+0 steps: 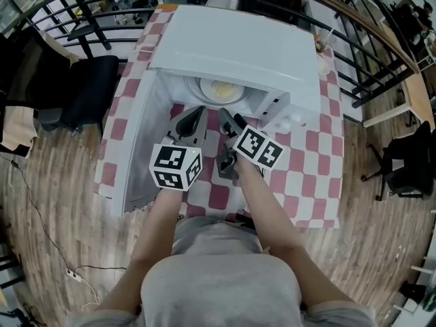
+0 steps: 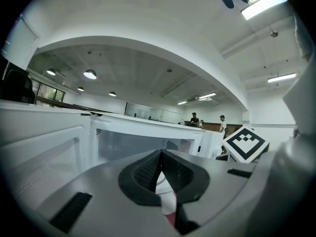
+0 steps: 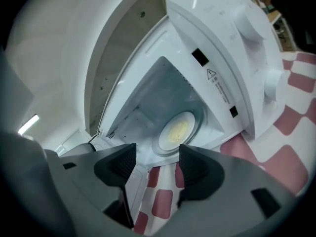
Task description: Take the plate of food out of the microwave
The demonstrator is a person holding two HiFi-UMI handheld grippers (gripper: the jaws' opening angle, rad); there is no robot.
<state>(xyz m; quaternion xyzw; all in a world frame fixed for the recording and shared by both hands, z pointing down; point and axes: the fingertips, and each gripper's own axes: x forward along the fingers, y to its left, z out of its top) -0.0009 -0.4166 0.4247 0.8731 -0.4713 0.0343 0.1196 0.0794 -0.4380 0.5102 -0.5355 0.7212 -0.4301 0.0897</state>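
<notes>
The plate of food (image 3: 177, 131) is seen inside the open microwave (image 1: 231, 46). The right gripper (image 3: 154, 163) is held outside the opening, jaws apart and empty. The left gripper (image 2: 160, 154) is pressed together on nothing. The plate's near rim is best approached level and gripped firmly, so nothing is tipped.

White microwave (image 1: 231, 46), red-and-white checked tablecloth (image 1: 308, 163)

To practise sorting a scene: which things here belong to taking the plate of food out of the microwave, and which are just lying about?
Belong to the job:
- microwave, with its door open
- plate of food inside it
- left gripper, jaws together
- right gripper, jaws apart

Just lying about:
- black chair
- cup at the table's far corner
- office chair
</notes>
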